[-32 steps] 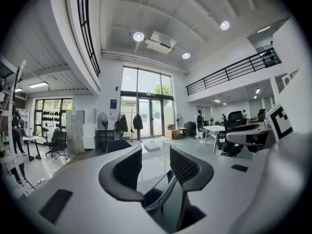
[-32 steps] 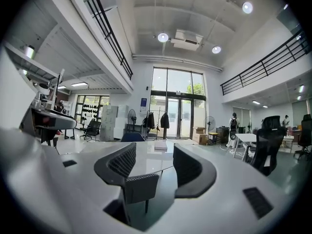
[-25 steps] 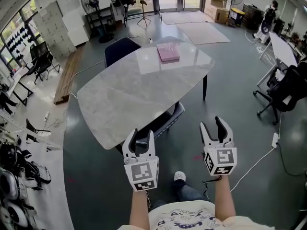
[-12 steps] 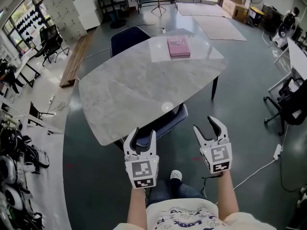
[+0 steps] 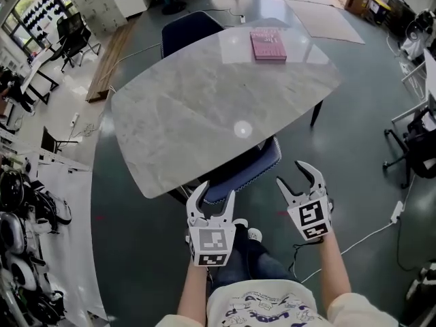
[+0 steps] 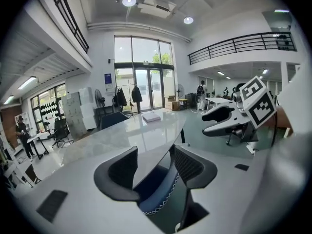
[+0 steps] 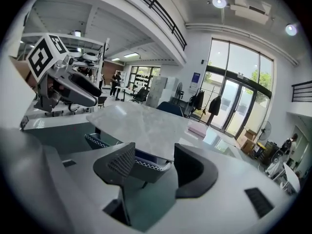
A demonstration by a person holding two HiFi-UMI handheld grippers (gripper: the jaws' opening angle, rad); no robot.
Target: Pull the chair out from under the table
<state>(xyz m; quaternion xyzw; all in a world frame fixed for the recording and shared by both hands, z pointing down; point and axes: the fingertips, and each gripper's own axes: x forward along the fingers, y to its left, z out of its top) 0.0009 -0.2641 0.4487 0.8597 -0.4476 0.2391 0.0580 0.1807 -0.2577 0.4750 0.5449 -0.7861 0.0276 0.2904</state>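
Under the counter's (image 5: 184, 114) near edge, the chair (image 5: 255, 169) is sitting tucked in. Left hand-held gripper (image 5: 213, 196) jaws are opening, chair rim showing between them, ungripped. Right hand-held gripper (image 5: 298, 180) is hanging spread, empty. Best: seat both on the rim, clamp, pull straight back. Compared with a second ago, both are sitting lower and nearer the chair.

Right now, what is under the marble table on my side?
A blue chair is tucked under the table; only its near, white-stitched edge shows. The table covers the rest.
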